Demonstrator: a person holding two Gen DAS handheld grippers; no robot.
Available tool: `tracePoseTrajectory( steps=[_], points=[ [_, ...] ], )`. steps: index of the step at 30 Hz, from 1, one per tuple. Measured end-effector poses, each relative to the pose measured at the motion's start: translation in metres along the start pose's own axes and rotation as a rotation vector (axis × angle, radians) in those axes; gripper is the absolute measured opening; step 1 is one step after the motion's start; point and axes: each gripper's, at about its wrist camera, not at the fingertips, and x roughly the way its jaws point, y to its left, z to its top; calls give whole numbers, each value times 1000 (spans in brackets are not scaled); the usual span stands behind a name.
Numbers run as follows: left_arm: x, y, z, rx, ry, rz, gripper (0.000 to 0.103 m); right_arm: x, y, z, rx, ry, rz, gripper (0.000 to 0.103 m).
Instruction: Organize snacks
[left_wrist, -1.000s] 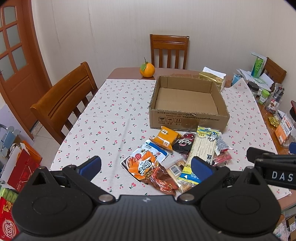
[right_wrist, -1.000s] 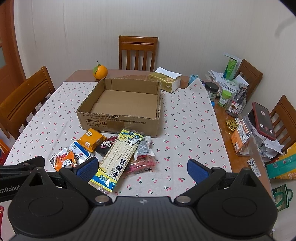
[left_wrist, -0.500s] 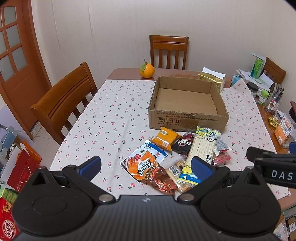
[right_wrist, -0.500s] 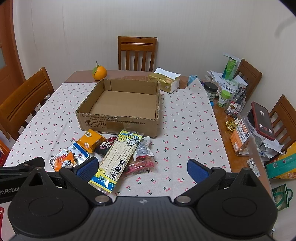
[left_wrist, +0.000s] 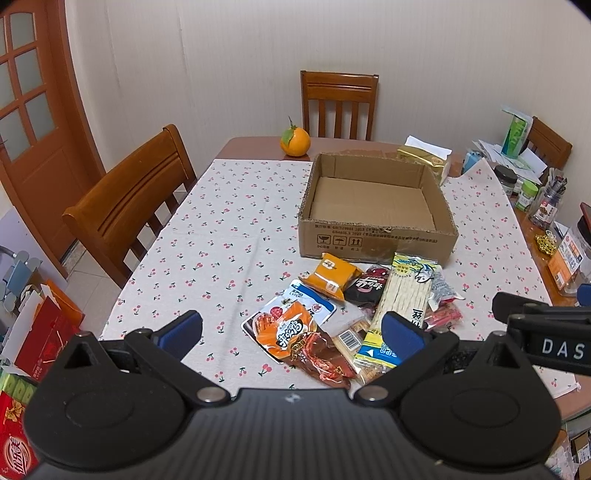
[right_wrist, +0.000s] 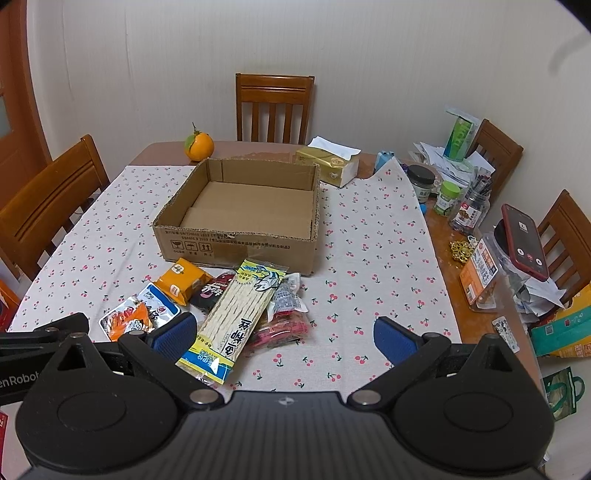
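Note:
An empty cardboard box (left_wrist: 376, 242) (right_wrist: 236, 247) stands on the cherry-print tablecloth (left_wrist: 229, 236). In front of it lies a heap of snack packs: a long yellow-and-blue pack (left_wrist: 404, 295) (right_wrist: 240, 314), an orange pack (left_wrist: 334, 275) (right_wrist: 183, 282), a dark red pack (left_wrist: 369, 288), a white-and-blue pouch (left_wrist: 308, 301) and an orange-and-red pouch (left_wrist: 291, 330) (right_wrist: 127, 321). My left gripper (left_wrist: 291, 332) is open and empty above the near pouches. My right gripper (right_wrist: 284, 334) is open and empty above the heap's right end.
An orange (left_wrist: 294, 142) and a gold tissue box (right_wrist: 328, 166) sit behind the box. Jars, papers and a red phone (right_wrist: 524, 247) crowd the table's right side. Wooden chairs (left_wrist: 129, 206) stand around the table. Bags lie on the floor at the left.
Both grippers have drifted slightly; the scene shifts a little in each view. Nothing on the table has moved, and both grippers stay open.

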Motion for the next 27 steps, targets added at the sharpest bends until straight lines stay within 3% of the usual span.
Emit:
tracePoseTrajectory(
  steps=[17,27],
  points=[
    [-7,-5,-1,0,-5,-4,102,-3,-8,1,-10,-13,33,103],
    [0,0,-4,27,-54,-25,102,2,-2,4,-63,-27,38,103]
  ],
)
